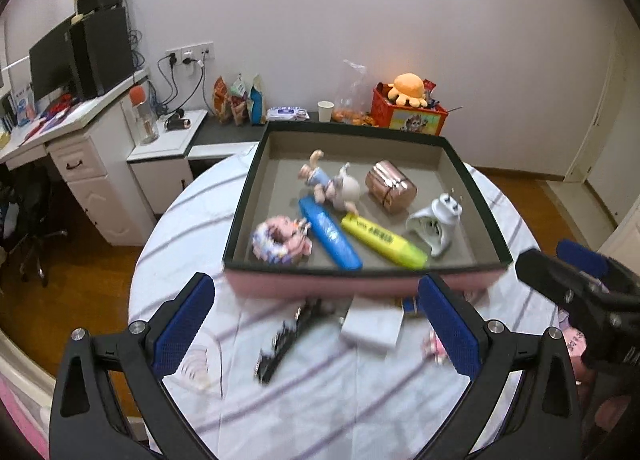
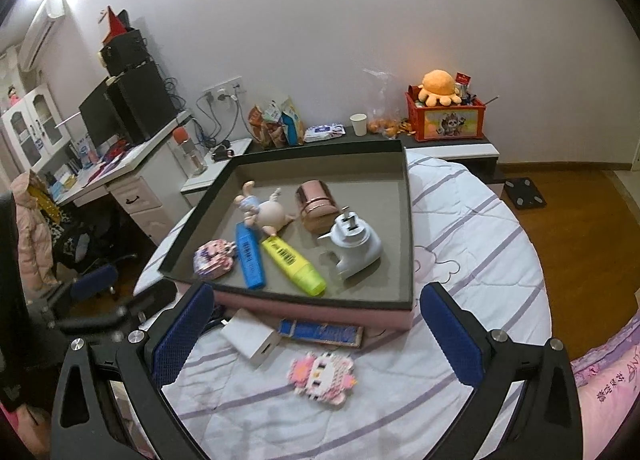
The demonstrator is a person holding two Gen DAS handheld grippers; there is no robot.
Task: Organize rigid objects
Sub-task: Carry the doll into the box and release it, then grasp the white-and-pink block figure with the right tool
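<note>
A shallow box (image 1: 486,216) (image 2: 407,228) with dark rim and pink sides sits on the striped bedspread. It holds a doll (image 1: 332,184), a copper tin (image 1: 390,186), a white plug adapter (image 1: 434,222), a blue marker (image 1: 330,234), a yellow highlighter (image 1: 382,242) and a pink bead ring (image 1: 280,240). In front of the box lie a black hair clip (image 1: 286,340), a white charger (image 1: 372,326) (image 2: 250,338), a blue flat case (image 2: 320,332) and a pink bead figure (image 2: 322,376). My left gripper (image 1: 316,328) is open and empty above the clip. My right gripper (image 2: 316,336) is open and empty above the charger and figure.
A white desk (image 1: 80,120) with monitor and speakers stands at the left. A low shelf (image 1: 224,132) behind the bed carries snack bags, a paper cup and a red toy bin (image 1: 408,112). Wooden floor (image 2: 576,244) lies to the right. The right gripper's body (image 1: 580,292) shows in the left wrist view.
</note>
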